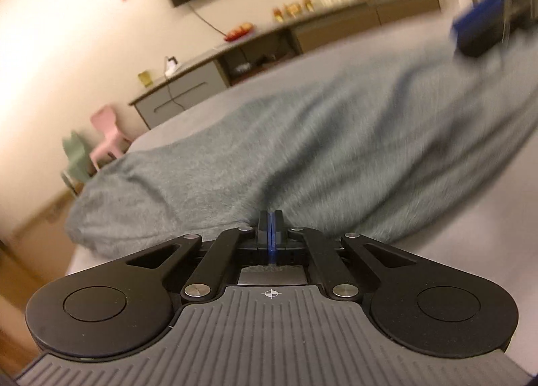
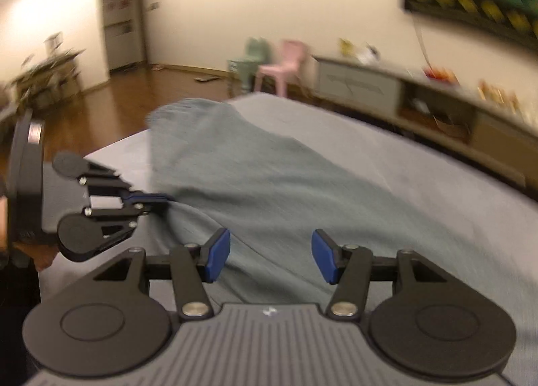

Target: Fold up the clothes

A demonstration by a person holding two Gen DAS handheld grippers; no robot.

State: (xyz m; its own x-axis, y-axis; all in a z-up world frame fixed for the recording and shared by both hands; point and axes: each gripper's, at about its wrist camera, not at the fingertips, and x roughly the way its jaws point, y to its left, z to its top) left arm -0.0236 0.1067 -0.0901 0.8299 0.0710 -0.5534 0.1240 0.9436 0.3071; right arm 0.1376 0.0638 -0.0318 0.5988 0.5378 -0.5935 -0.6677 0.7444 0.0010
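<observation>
The grey garment [image 2: 269,177] is spread on the bed [image 2: 420,164]. Its near edge is clenched by the left gripper [image 1: 270,217]; the right gripper [image 2: 270,256], at three o'clock, is released. A second grasp seems required before folding.

A grey-sheeted bed [image 2: 420,177] carries a grey-green garment [image 2: 255,177] spread lengthwise across it.

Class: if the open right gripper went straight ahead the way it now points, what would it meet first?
Probably the grey-green garment spread on the bed, which lies just ahead of the right gripper; depth is unclear.
</observation>
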